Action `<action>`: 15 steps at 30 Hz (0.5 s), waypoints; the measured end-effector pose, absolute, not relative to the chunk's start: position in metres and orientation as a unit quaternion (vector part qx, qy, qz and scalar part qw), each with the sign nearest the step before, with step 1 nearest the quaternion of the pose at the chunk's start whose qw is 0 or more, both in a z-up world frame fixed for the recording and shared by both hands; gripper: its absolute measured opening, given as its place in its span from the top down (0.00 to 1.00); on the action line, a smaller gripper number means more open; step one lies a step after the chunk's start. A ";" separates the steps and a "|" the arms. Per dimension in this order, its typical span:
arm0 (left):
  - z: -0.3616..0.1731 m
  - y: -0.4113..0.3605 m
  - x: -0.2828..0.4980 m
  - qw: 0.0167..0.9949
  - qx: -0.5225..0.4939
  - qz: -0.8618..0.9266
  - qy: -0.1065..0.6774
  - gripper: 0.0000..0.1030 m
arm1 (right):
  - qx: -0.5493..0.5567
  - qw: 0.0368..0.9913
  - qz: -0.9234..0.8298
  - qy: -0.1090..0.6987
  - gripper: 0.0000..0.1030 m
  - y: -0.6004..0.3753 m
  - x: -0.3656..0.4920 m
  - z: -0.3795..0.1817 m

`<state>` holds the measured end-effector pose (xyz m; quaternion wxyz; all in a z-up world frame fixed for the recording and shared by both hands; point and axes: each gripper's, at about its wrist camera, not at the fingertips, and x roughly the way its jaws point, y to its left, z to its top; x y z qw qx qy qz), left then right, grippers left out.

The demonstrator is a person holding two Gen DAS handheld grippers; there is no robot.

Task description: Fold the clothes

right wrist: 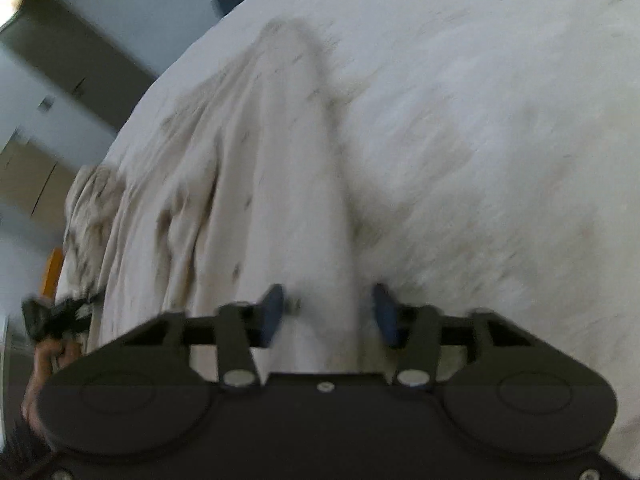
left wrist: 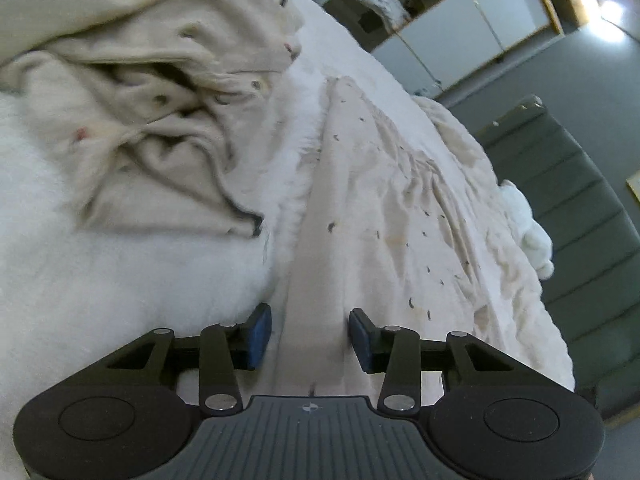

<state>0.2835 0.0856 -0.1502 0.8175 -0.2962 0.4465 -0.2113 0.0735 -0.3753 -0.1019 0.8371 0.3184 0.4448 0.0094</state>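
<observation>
Cream cotton garment (left wrist: 384, 208), printed with small dark marks, spread lengthwise over a white fleecy bed cover (left wrist: 120, 280); one long folded edge runs straight toward the left gripper (left wrist: 310, 334).

Left gripper: black linkage, blue pads (left wrist: 258, 334), jaws parted. The folded strip of the garment passes between the pads and under the gripper body; a gap shows on either side, so the pads do not visibly pinch it.

Second cream garment (left wrist: 152, 120), similar print with a few reddish spots and a dark-trimmed edge, lies crumpled to the upper left of the left gripper, well apart from it and separated from the spread garment by a band of bare cover.

Right gripper (right wrist: 326, 314): same build, blue pads (right wrist: 272, 314), jaws parted. The right wrist view is motion-blurred. A raised ridge of the cream garment (right wrist: 280, 184) runs up from between the pads toward the far end of the bed; contact with the pads cannot be told through the blur. The rest of that garment lies rumpled to the left of the ridge; bare white cover (right wrist: 500, 140) fills the right.

Hand (right wrist: 44, 364) on a black gripper part at the lower left edge of the right wrist view, beside the garment's bunched end.

Background, left wrist view: green ribbed upholstered seat (left wrist: 580, 240) beside the bed; white cabinets (left wrist: 460, 36) beyond.
</observation>
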 end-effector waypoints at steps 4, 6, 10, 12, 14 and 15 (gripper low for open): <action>-0.133 0.092 0.249 0.829 -0.271 -0.188 0.451 0.62 | 0.288 0.841 -0.029 0.457 0.99 -0.388 0.058 -0.088; -0.126 0.100 0.226 0.834 -0.261 -0.176 0.453 0.60 | 0.268 0.845 -0.053 0.460 0.97 -0.395 0.049 -0.079; -0.124 0.105 0.199 0.825 -0.251 -0.180 0.474 0.45 | 0.227 0.851 -0.100 0.464 0.67 -0.410 0.030 -0.062; -0.123 0.109 0.183 0.818 -0.244 -0.183 0.487 0.45 | 0.238 0.852 -0.080 0.460 0.53 -0.416 0.011 -0.056; -0.123 0.115 0.165 0.808 -0.228 -0.203 0.504 0.45 | 0.275 0.847 -0.037 0.455 0.50 -0.420 -0.018 -0.054; -0.124 0.116 0.160 0.804 -0.222 -0.211 0.509 0.45 | 0.299 0.836 -0.011 0.460 0.50 -0.424 -0.034 -0.058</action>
